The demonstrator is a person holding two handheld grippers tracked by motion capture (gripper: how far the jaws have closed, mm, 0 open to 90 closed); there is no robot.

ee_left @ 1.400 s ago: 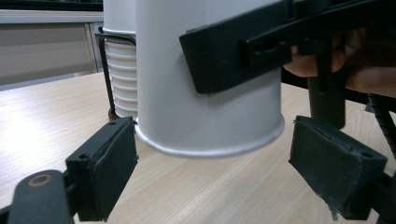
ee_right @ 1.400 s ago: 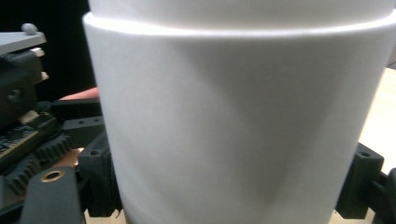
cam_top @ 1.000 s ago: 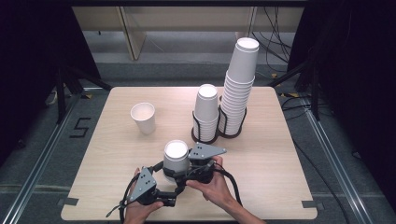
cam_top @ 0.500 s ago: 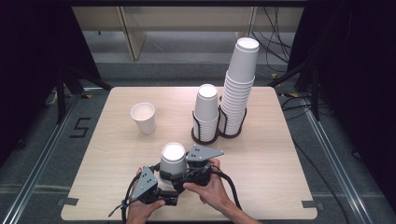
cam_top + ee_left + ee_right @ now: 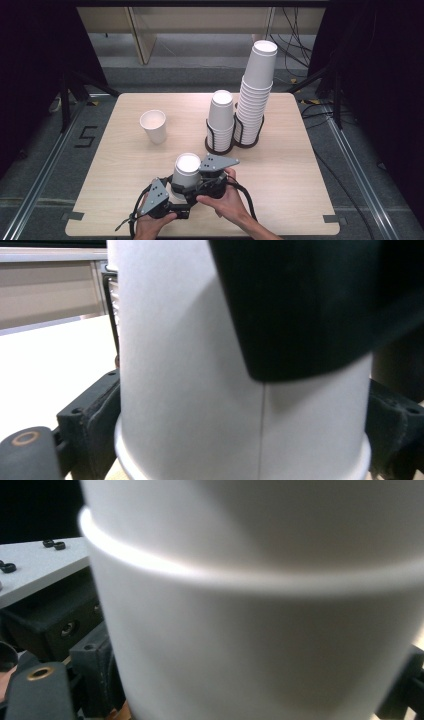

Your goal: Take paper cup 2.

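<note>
An upside-down white paper cup [image 5: 187, 169] stands near the table's front edge, between both hand-held grippers. My left gripper [image 5: 176, 192] comes in from the front left, and its jaws press the cup [image 5: 200, 390] on both sides just above the bottom rim. My right gripper [image 5: 196, 176] reaches in from the right, higher up the cup. In the right gripper view a rim line crosses the cup [image 5: 260, 645], as if one cup sat nested over another, and black jaws flank it low at both sides. The cup hides the fingertips.
One upright white cup [image 5: 154, 126] stands at the table's left middle. Two black wire holders carry inverted stacks, a short stack [image 5: 221, 120] and a tall stack [image 5: 256, 92], at the back right. The wooden table [image 5: 300, 170] ends close behind the hands.
The cup and both grippers have shifted slightly toward the front edge; both grips look unchanged.
</note>
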